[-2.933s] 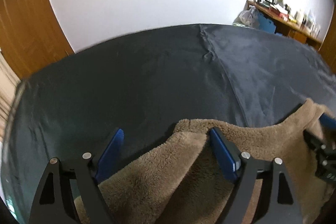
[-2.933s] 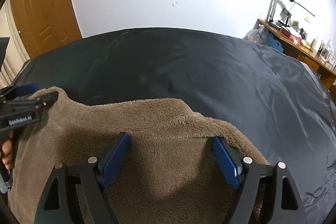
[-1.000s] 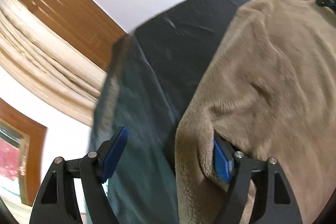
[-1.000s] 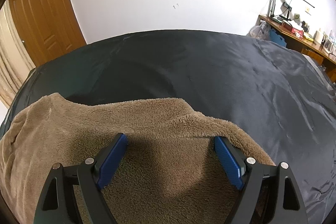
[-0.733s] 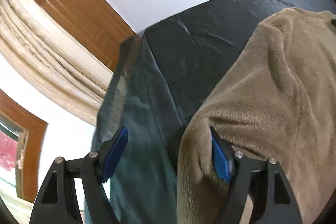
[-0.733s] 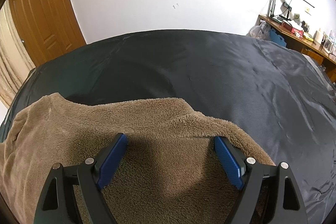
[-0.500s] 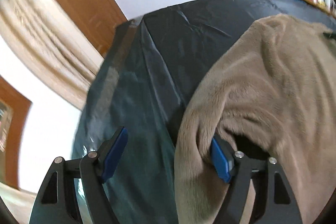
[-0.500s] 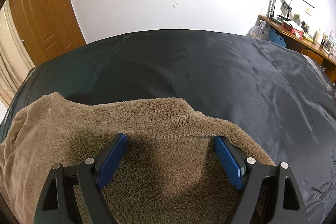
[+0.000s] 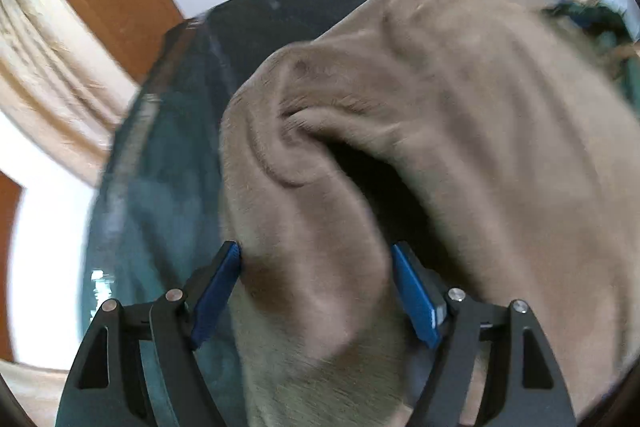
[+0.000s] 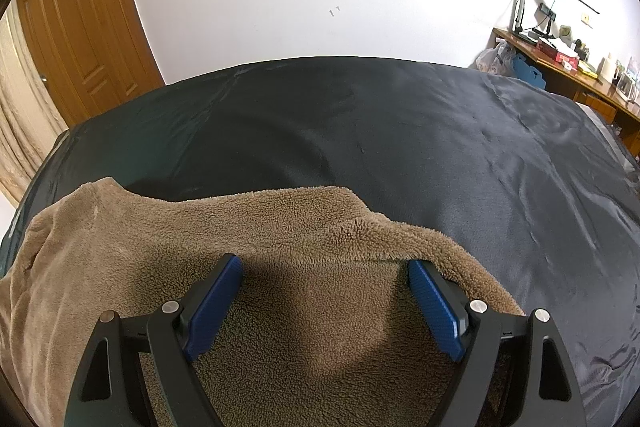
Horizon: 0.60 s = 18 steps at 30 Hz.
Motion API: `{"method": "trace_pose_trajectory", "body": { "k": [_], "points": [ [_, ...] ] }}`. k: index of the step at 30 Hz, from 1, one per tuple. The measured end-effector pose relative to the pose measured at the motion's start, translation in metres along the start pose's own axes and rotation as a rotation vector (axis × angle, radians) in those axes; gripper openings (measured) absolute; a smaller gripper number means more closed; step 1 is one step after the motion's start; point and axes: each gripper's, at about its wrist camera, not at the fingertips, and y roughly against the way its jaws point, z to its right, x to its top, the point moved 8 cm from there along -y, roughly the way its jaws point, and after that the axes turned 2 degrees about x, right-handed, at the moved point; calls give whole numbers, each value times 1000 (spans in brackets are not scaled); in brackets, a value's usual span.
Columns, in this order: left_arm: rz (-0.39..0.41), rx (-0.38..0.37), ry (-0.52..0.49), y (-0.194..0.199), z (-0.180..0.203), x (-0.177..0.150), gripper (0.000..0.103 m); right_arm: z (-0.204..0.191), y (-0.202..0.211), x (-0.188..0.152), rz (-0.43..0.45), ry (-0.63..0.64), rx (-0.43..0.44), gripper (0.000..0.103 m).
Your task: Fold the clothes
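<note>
Since half a second back: left gripper swung onto the fleece, a fold now bunched between its wide-apart jaws, not pinched; right gripper unmoved, splayed over the fleece. Risk: closing on stacked layers drags a crooked fold. Sheet lies bare ahead; bed edge near left of the left gripper

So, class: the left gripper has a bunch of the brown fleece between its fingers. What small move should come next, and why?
Probably shut the left gripper on the fleece: the cloth sits bunched between both blue pads, jaws apart, while the right gripper is open above the cloth.
</note>
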Motion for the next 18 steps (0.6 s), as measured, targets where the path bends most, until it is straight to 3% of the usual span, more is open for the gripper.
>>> {"method": "trace_pose_trajectory", "body": {
  "k": [9, 18],
  "points": [
    [2, 368, 73, -32, -79, 12, 86, 5, 2, 0, -1, 4, -1, 87],
    [32, 371, 155, -51, -113, 48, 86, 8, -2, 3, -9, 17, -35, 87]
  ]
}}
